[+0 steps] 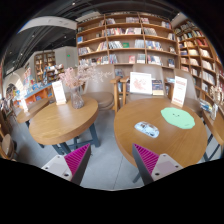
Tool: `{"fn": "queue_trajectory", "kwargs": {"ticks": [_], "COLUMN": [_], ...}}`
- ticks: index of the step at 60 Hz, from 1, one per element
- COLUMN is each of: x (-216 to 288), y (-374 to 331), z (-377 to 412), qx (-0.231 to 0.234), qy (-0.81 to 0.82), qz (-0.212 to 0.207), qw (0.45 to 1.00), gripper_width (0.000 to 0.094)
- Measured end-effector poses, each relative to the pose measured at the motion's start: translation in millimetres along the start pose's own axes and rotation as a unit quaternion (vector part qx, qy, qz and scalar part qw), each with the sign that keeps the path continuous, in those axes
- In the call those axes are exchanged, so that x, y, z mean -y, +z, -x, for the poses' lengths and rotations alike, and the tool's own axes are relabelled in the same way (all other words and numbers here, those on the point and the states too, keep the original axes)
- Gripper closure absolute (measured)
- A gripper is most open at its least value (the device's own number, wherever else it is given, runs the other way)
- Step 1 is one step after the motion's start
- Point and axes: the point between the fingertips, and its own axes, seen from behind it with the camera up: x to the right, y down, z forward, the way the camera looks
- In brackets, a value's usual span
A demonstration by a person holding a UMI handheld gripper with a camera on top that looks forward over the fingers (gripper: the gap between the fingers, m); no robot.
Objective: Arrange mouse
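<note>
Bookshelves [125,40] along the far wall of a shop-like room; titles too small to read. Two round wooden tables, left table [62,120] and right table [165,130], set apart by an aisle. Green mat [178,118] on the right table, probably the mouse's intended spot. Mouse [147,129] just beside the mat, well ahead of the gripper [108,160]. Fingers spread wide, holding nothing, likely ready for approach. Upright signs [141,83] illegible.
</note>
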Motion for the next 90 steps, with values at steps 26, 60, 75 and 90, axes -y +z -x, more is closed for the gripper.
{"fn": "queue_trajectory", "kwargs": {"ticks": [26, 60, 75, 90], "x": [-3.6, -5.5, 13.6, 29.2], "y": [47.6, 137.8, 172.1, 196.5], "z": [-132.7, -185.0, -198.7, -212.9], "qx": [-0.099, -0.119, -0.12, -0.125], "qy": [0.0, 0.028, 0.035, 0.038], "qz": [0.024, 0.07, 0.077, 0.081], "qw": [0.995, 0.99, 0.989, 0.988], "gripper_width": [0.0079, 0.0086, 0.0086, 0.0137]}}
